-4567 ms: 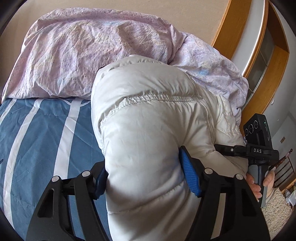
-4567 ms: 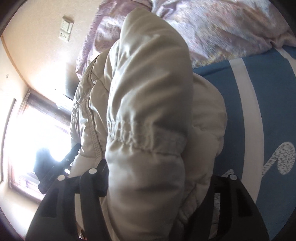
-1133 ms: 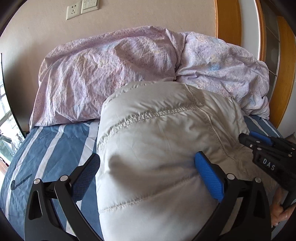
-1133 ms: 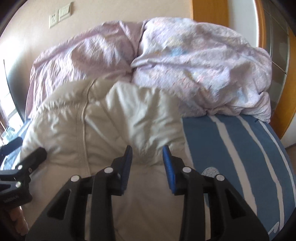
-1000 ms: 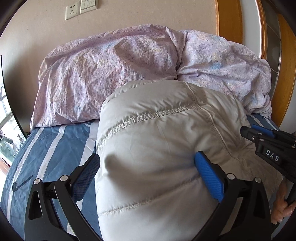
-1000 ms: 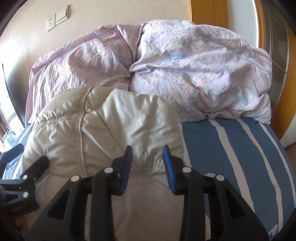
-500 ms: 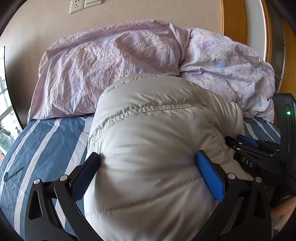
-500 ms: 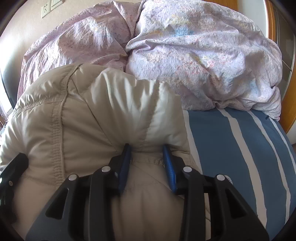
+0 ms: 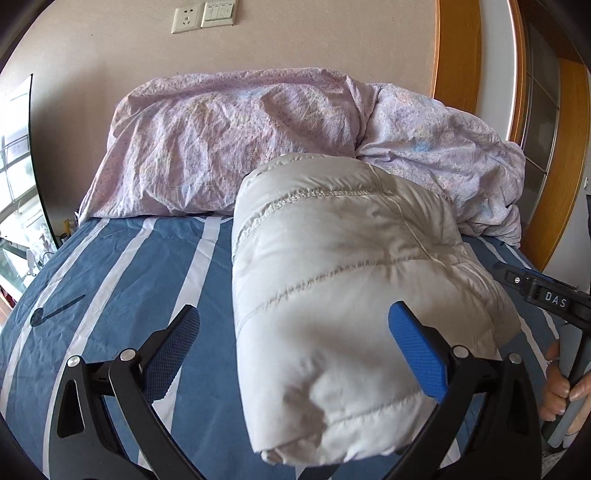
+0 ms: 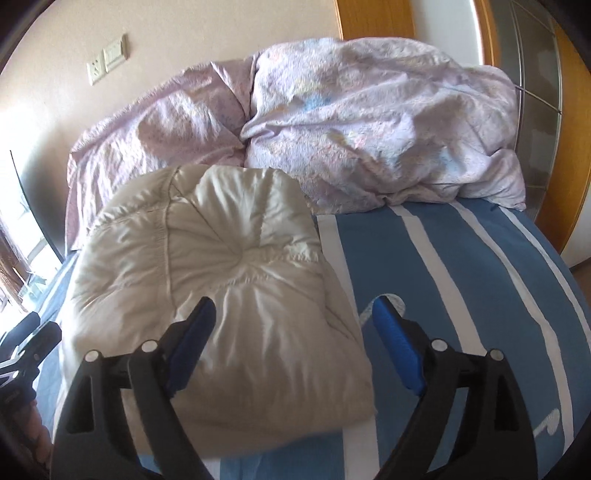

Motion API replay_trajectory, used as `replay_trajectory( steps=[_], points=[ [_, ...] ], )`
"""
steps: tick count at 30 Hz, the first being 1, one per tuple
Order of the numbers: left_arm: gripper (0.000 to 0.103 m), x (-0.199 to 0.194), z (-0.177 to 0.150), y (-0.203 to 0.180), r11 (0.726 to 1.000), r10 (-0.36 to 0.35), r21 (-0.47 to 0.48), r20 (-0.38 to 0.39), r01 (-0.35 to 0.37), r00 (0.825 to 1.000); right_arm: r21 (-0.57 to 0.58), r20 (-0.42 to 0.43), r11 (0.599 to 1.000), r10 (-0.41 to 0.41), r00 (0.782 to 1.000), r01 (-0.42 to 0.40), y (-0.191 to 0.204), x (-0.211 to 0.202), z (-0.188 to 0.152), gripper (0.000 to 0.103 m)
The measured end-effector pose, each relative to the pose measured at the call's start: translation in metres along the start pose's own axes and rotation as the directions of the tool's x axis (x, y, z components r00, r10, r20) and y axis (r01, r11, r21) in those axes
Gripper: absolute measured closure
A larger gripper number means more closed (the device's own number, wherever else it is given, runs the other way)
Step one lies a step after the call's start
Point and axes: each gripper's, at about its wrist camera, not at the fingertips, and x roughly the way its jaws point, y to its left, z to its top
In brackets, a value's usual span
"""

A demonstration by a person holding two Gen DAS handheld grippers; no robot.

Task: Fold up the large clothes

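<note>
A cream puffer jacket (image 9: 343, 280) lies folded into a thick bundle on the blue striped bed (image 9: 122, 280). My left gripper (image 9: 295, 332) is open at the bundle's near end. Its left pad stands clear of the jacket and its right pad (image 9: 417, 354) sits beside the fabric. In the right wrist view the jacket (image 10: 221, 277) shows radiating creases where it was pinched. My right gripper (image 10: 293, 332) has its jaws opening. The jacket's near right corner lies between them, and neither pad presses on it. A hand (image 9: 561, 387) holds the right gripper (image 9: 546, 299) at the bundle's right side.
A crumpled lilac duvet (image 9: 295, 147) is heaped along the head of the bed against the wall. Wall sockets (image 9: 203, 14) sit above it. A wooden door frame (image 9: 454, 48) stands at the right, a window (image 9: 14, 173) at the left. Blue sheet (image 10: 461, 295) lies bare right of the jacket.
Both grippers have drawn back from the jacket. The right gripper let go of its pinch of fabric and spread wide. The bundle no longer fills the left gripper's jaws.
</note>
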Motion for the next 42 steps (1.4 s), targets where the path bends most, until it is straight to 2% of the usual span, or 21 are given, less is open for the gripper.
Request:
replay_trajectory(
  steps=[6,12,16,22,31,42],
  points=[
    [0.001,-0.038,-0.023,0.004,1.000,-0.003,-0.019,-0.015,0.003,1.000,0.003,0.007,0.999,0.034,0.999,-0.034,0.004,-0.041,-0.031,0.006],
    [0.001,-0.071,-0.044,0.003,0.998,-0.025,-0.061,-0.020,0.024,0.999,0.019,0.004,0.999,0.033,0.999,-0.033,0.016,-0.082,-0.064,0.006],
    [0.001,-0.089,-0.056,0.005,0.996,-0.039,-0.076,-0.037,0.036,0.999,0.028,0.007,0.996,0.090,0.996,-0.090,0.024,-0.110,-0.087,0.006],
    [0.001,-0.110,-0.070,-0.006,0.999,-0.026,-0.025,-0.066,0.025,0.997,0.031,0.025,0.995,0.096,0.995,-0.097,0.035,-0.144,-0.111,0.006],
    [0.001,-0.130,-0.076,-0.016,0.999,-0.052,0.001,-0.078,0.053,0.996,0.055,0.025,0.997,0.056,0.998,-0.057,0.043,-0.172,-0.135,0.006],
    [0.001,-0.134,-0.083,-0.017,0.999,-0.051,-0.003,-0.100,0.051,0.994,0.036,0.027,0.998,0.043,0.999,-0.044,0.050,-0.179,-0.138,0.006]
  ],
)
